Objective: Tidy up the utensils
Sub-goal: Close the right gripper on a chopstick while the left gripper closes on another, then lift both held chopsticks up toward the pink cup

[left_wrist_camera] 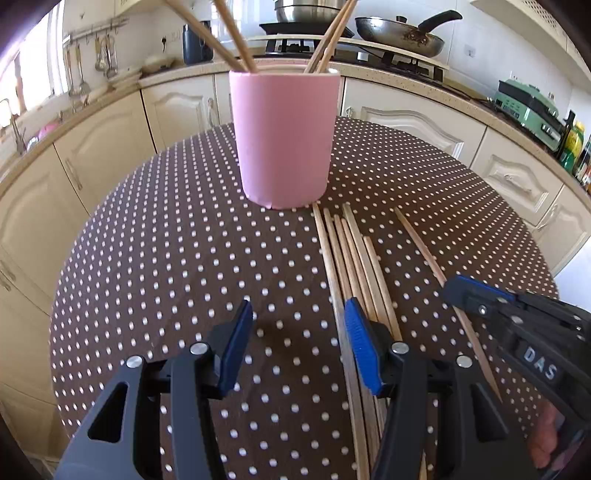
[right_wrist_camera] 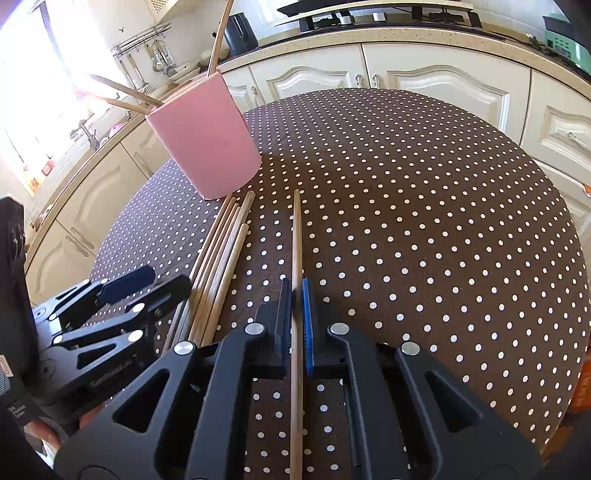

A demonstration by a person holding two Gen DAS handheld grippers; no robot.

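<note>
Closest to the right wrist camera, the right gripper (right_wrist_camera: 296,295) has its two blue-padded fingers pressed together on a single wooden chopstick (right_wrist_camera: 296,236). That chopstick runs straight between the pads and points forward, its far end lying on the table to the right of the pink cup (right_wrist_camera: 207,136) and short of it. Clamping one stick apart from the rest looks like the way to lift it cleanly without dragging its neighbours.

Left of the clamped stick, a loose bundle of chopsticks (right_wrist_camera: 221,254) lies side by side on the brown polka-dot tablecloth (right_wrist_camera: 424,221), their far tips almost at the foot of the pink cup. They point toward the cup, which probably makes each one easy to pick up and tip in.

The pink cup stands upright near the table's far edge and already holds several chopsticks (left_wrist_camera: 236,40) leaning out against its rim, so sorting appears partly done.

From the left wrist view, the left gripper (left_wrist_camera: 299,332) hovers with its fingers apart and nothing between them. Its right finger hangs over the near end of the bundle, on the near side of the cup, likely lining up for the next stick.

Behind the cup are cream kitchen cabinets (left_wrist_camera: 417,125) and a stove with a frying pan (left_wrist_camera: 399,35).
</note>
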